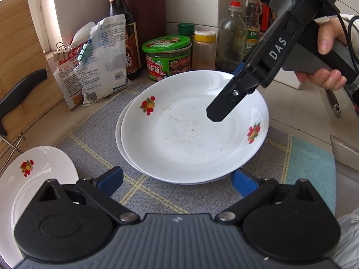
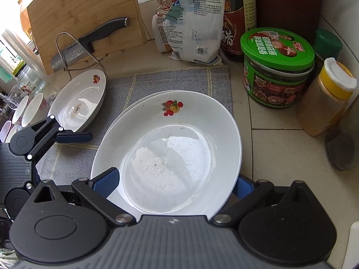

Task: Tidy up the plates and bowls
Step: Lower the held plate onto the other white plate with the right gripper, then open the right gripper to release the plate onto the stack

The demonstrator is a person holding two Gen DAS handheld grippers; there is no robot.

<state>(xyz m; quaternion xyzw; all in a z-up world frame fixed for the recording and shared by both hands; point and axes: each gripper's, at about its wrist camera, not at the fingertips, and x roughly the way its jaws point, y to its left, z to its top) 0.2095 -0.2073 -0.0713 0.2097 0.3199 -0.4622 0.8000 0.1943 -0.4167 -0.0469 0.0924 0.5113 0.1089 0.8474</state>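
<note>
The left tool (image 1: 177, 180) is seen with its blue-padded fingers (image 1: 112, 178) spread wide, nothing held between them, poised at the near rim of a stack of two white plates (image 1: 193, 130) printed with small fruit motifs. The stack is set on a grey checked mat (image 1: 94, 134) laid over the tiled tabletop (image 2: 280, 148).

In the right wrist view, the right tool (image 2: 175, 183) is shown with its fingers parted to either side of the top plate's near edge; whether the pads are touching the rim cannot be told. From the left camera that tool's black finger is pictured hanging over the plate's well, its grip held by a hand (image 1: 325, 44) at the right.

A third plate (image 2: 78, 103) of the same pattern, marked with a smear of residue, is placed at the mat's left edge, apart from the stack. Beyond it, small white bowls (image 2: 31, 109) are stood close together at the far left.

Behind the mat, a green-lidded jar (image 2: 277, 67), a yellow-capped spice bottle (image 2: 325, 98), a dark sauce bottle (image 1: 122, 33) and clipped paper packets (image 2: 193, 22) are ranged along the wall. A bamboo cutting board (image 2: 85, 15) is propped upright in a wire rack (image 2: 67, 51), with a black-handled knife (image 2: 89, 42) lodged against it.
</note>
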